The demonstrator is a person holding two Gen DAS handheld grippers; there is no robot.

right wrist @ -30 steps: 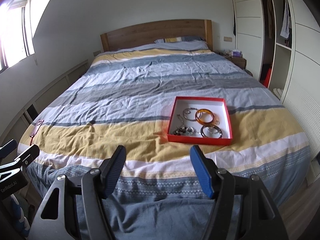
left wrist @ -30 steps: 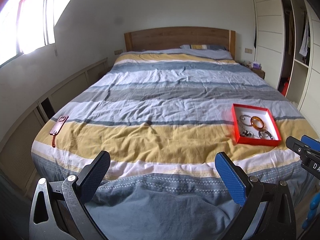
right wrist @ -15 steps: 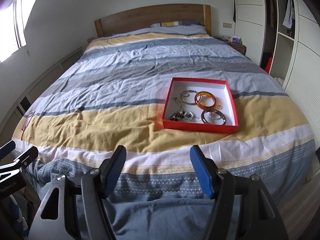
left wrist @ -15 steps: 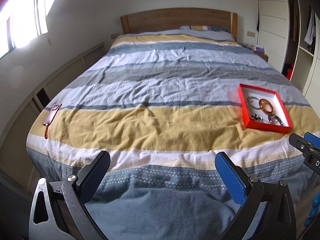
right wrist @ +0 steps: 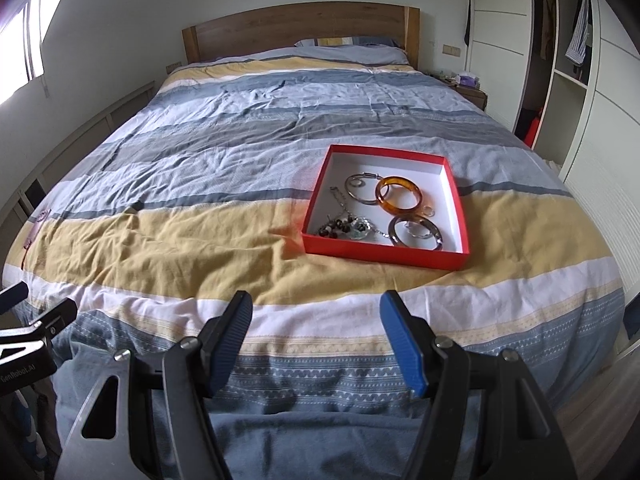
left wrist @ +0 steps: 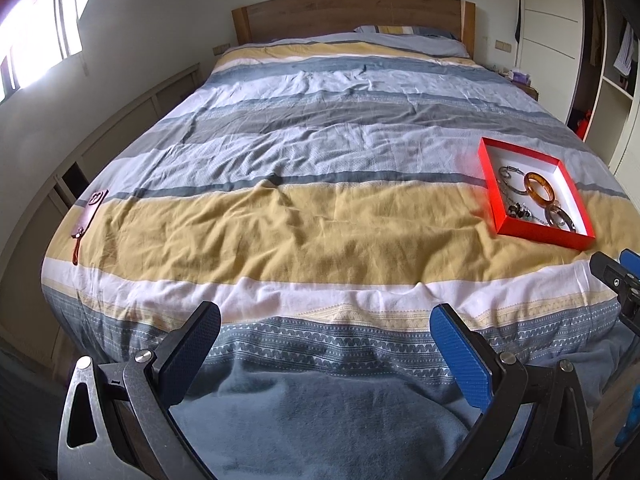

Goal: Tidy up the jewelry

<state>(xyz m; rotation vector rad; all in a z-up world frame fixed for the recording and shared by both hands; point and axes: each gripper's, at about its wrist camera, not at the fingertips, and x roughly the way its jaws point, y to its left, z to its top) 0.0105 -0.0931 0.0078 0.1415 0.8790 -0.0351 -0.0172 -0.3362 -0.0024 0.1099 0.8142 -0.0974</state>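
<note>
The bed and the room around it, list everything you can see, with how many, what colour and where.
Bed: one, striped cover in blue, grey, yellow and white, filling the middle.
Headboard: one, brown wood, far end.
Pillow: one seen, striped, by the headboard.
Box: one, red outside, white inside, open, on the yellow stripe, right of middle.
Amber bangle: one, in the box.
Silver hoops: in the box, left of the bangle; count unclear.
Grey bangle: one, near right of the box.
Bead and chain pile: near left of the box; tangled, no count.
Phone: one, pinkish case, strap, left edge of the bed.
Wardrobe: white, right wall, clothes hanging.
Left gripper: open, empty.
Right gripper: open, empty.
</note>
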